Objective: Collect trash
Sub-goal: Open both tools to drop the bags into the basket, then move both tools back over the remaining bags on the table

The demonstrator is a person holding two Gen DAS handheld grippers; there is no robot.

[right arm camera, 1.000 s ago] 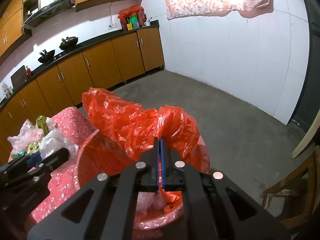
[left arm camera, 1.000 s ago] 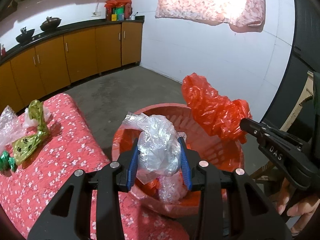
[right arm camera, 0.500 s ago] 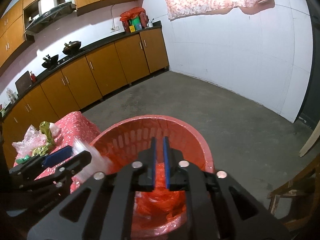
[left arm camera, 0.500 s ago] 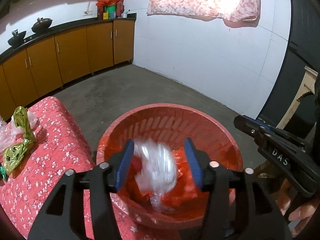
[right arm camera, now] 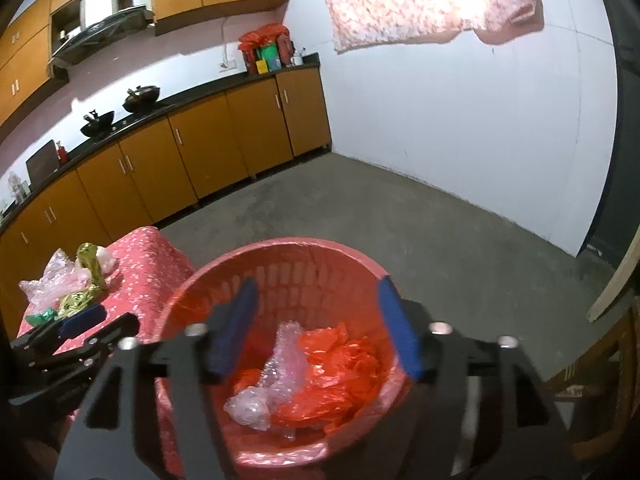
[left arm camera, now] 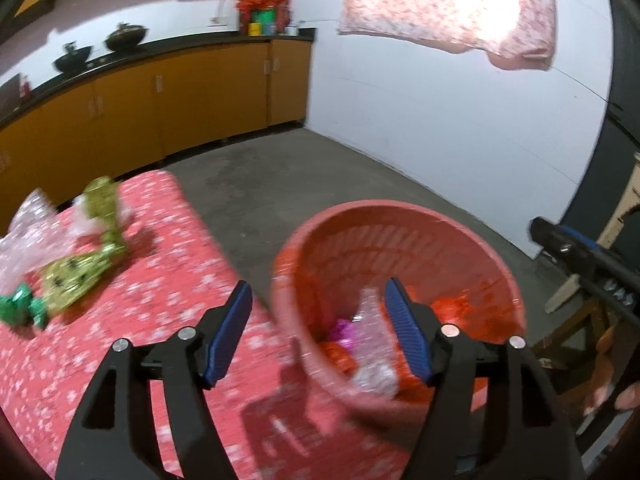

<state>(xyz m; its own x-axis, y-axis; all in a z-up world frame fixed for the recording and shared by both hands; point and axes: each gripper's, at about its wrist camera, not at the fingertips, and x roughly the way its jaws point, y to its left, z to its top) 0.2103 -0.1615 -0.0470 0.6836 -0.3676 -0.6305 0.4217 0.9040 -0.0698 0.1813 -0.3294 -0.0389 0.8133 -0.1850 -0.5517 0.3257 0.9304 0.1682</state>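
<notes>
Though released, bags (right arm camera: 316,364) below right gripper (right arm camera: 316,328)

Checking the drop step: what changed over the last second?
Both let go. Left hand-held gripper released the clear plastic bag, right hand-held gripper the red plastic bag; both now lie in the red basket. Jaws have just been opening, nothing between them. Wrappers on the table unchanged.

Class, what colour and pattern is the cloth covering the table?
The tablecloth is red with small white flowers, clearest in the left wrist view.
</notes>
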